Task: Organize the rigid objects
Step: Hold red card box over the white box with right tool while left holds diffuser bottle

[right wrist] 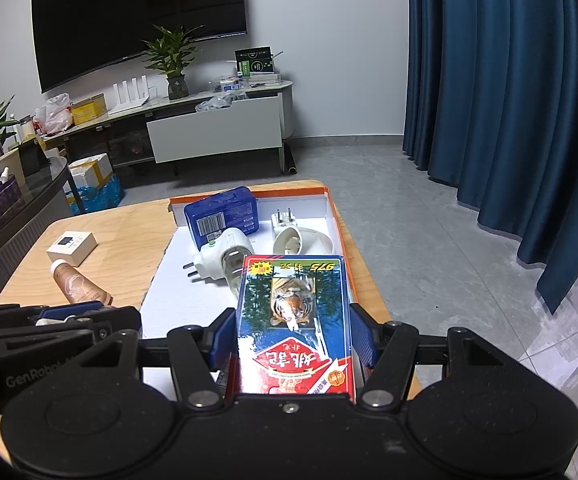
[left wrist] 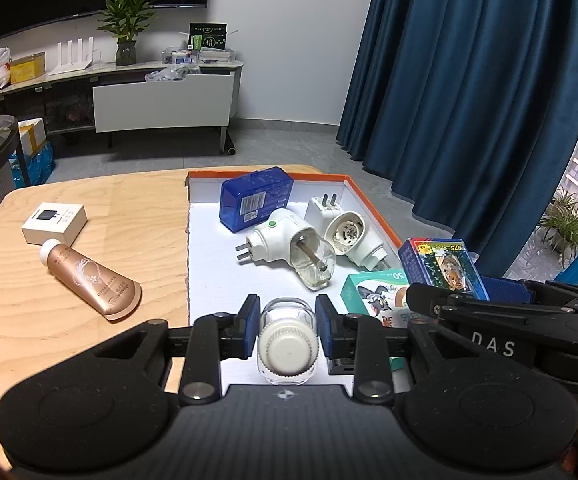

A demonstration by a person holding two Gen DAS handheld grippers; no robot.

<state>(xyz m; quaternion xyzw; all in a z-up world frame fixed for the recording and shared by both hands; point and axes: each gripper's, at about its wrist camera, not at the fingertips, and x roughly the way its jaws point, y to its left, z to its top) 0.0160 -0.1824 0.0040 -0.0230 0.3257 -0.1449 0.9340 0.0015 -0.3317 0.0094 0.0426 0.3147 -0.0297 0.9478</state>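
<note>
My left gripper (left wrist: 287, 312) is shut on a small clear bottle with a white ribbed cap (left wrist: 287, 340), held over the near end of the orange-rimmed white tray (left wrist: 213, 256). My right gripper (right wrist: 293, 328) is shut on a blue card box with a tiger picture (right wrist: 295, 320), held over the tray's near right side; the box also shows in the left wrist view (left wrist: 443, 264). In the tray lie a blue box (left wrist: 255, 198), a white plug-in unit with a clear bottle (left wrist: 289, 246), a second white plug-in unit (left wrist: 341, 232) and a teal cartoon box (left wrist: 377, 294).
On the wooden table (left wrist: 69, 340) left of the tray lie a bronze tube (left wrist: 91, 278) and a small white box (left wrist: 54, 224). The table's right edge runs close beside the tray. A TV bench and blue curtains stand beyond.
</note>
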